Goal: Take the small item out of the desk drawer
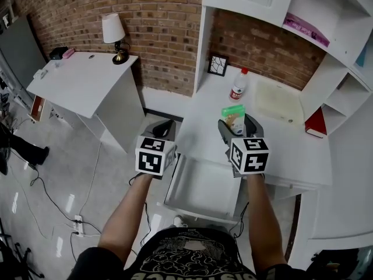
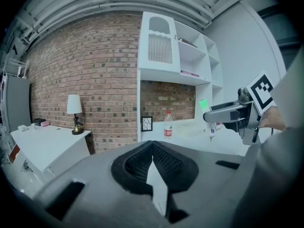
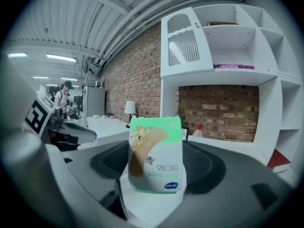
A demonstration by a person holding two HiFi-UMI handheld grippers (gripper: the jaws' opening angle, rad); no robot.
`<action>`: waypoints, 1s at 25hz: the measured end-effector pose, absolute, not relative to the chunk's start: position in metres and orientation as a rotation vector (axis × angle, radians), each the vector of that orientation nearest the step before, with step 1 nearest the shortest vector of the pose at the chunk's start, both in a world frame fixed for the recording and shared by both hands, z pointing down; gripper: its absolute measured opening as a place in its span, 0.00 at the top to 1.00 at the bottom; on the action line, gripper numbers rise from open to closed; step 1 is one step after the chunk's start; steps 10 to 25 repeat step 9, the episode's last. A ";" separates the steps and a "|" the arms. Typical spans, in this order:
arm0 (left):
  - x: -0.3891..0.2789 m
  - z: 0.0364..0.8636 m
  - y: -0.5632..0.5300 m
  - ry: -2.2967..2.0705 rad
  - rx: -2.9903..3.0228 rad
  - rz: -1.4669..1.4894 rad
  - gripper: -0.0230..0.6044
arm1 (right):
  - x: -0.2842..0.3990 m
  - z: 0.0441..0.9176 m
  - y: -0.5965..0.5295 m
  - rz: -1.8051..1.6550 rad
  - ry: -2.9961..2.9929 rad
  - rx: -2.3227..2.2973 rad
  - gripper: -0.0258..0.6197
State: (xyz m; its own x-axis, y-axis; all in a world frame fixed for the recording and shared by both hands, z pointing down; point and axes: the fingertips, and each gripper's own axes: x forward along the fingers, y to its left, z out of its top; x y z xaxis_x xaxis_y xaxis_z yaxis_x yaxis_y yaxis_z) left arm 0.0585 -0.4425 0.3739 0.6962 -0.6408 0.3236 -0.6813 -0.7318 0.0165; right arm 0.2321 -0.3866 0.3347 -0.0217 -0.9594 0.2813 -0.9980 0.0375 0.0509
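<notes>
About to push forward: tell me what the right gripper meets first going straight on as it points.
Probably the red-capped bottle on the desk, met by the box that the right gripper holds. Depth is unclear; it might pass just left, reaching the brick wall.

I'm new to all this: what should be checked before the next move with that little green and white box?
1. Grip: small green and white box clamped in the right gripper: ok.
2. Box above and outside the open white drawer: ok.
3. The left gripper shut, nothing in it: ok.
4. Free room on the white desk top ahead: ok.
5. The clear plastic bottle with a red cap upright, apart from the box: ok.
</notes>
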 end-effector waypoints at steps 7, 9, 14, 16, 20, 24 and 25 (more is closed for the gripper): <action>0.054 0.377 -0.445 -1.067 2.774 0.449 0.96 | 0.225 0.335 -0.387 0.222 -2.063 2.025 0.42; 0.052 0.380 -0.445 -1.062 2.773 0.452 0.96 | 0.223 0.338 -0.387 0.220 -2.060 2.025 0.42; 0.052 0.380 -0.445 -1.062 2.773 0.452 0.96 | 0.223 0.338 -0.387 0.220 -2.060 2.025 0.42; 0.052 0.380 -0.445 -1.062 2.773 0.452 0.96 | 0.223 0.338 -0.387 0.220 -2.060 2.025 0.42; 0.052 0.380 -0.445 -1.062 2.773 0.452 0.96 | 0.223 0.338 -0.387 0.220 -2.060 2.025 0.42; 0.052 0.380 -0.445 -1.062 2.773 0.452 0.96 | 0.223 0.338 -0.387 0.220 -2.060 2.025 0.42; 0.052 0.380 -0.445 -1.062 2.773 0.452 0.96 | 0.223 0.338 -0.387 0.220 -2.060 2.025 0.42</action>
